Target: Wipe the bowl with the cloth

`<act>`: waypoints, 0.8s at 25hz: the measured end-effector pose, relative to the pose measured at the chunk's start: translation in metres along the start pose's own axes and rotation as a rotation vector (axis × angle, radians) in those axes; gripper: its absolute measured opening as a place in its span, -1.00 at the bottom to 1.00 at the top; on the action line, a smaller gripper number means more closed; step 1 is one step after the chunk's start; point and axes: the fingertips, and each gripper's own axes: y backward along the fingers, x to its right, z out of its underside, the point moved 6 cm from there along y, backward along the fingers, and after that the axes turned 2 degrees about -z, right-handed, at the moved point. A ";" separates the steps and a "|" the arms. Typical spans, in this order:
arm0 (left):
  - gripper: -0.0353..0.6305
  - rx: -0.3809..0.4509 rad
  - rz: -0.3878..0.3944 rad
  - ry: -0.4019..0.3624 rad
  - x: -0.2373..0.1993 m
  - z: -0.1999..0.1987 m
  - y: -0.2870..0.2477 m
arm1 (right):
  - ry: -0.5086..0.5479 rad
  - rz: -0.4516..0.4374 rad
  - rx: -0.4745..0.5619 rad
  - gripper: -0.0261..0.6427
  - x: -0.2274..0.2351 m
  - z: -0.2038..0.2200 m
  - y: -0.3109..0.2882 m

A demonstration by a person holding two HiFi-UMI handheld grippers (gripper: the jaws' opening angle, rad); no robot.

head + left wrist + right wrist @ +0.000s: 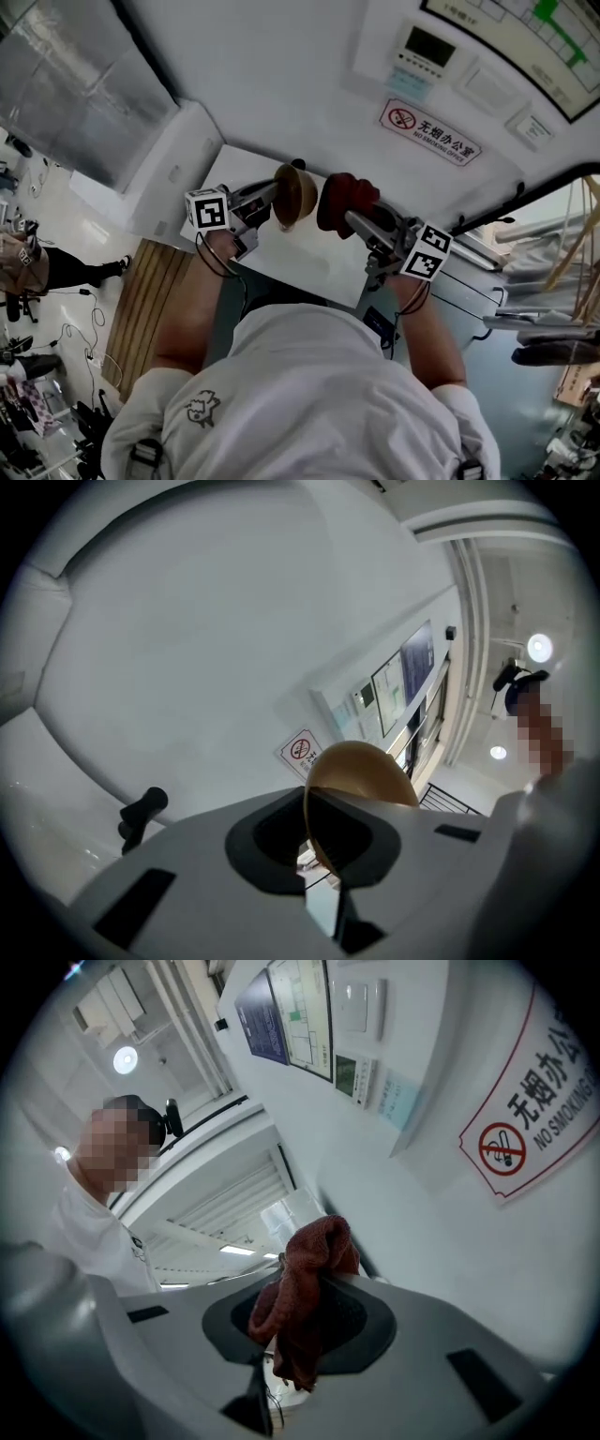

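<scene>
A tan wooden bowl (pixel 294 196) is held on edge in front of the person, above a white table (pixel 309 262). My left gripper (pixel 272 199) is shut on its rim; in the left gripper view the bowl (pixel 361 775) rises thin-edged from between the jaws. To its right, a dark red cloth (pixel 343 201) hangs bunched from my right gripper (pixel 354 221), which is shut on it. In the right gripper view the cloth (pixel 305 1293) droops between the jaws. Bowl and cloth are close together; whether they touch is unclear.
A white wall with a no-smoking sign (pixel 429 132) and a control panel (pixel 427 49) stands just behind the table. A white cabinet (pixel 150 178) is at the left, wooden slats (pixel 150 300) below it. A railing (pixel 511 202) runs at the right.
</scene>
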 end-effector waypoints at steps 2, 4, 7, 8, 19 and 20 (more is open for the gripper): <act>-0.83 -0.039 -0.008 -0.008 -0.010 -0.004 0.001 | 0.007 0.053 0.018 -0.66 0.006 -0.002 -0.002; -0.83 -0.091 -0.019 -0.025 -0.023 -0.004 0.004 | 0.013 0.106 0.035 -0.66 0.010 0.000 -0.006; -0.83 -0.189 -0.060 -0.095 -0.045 -0.005 0.012 | 0.037 0.190 0.035 -0.66 0.015 0.010 -0.016; -0.83 -0.215 -0.069 -0.110 -0.052 -0.005 0.015 | 0.040 0.217 0.034 -0.66 0.018 0.015 -0.019; -0.83 -0.426 -0.147 -0.168 -0.125 0.024 0.047 | -0.046 0.456 -0.019 -0.66 0.057 0.098 -0.029; -0.83 -0.438 -0.163 -0.164 -0.132 0.029 0.049 | -0.052 0.476 -0.033 -0.66 0.062 0.106 -0.027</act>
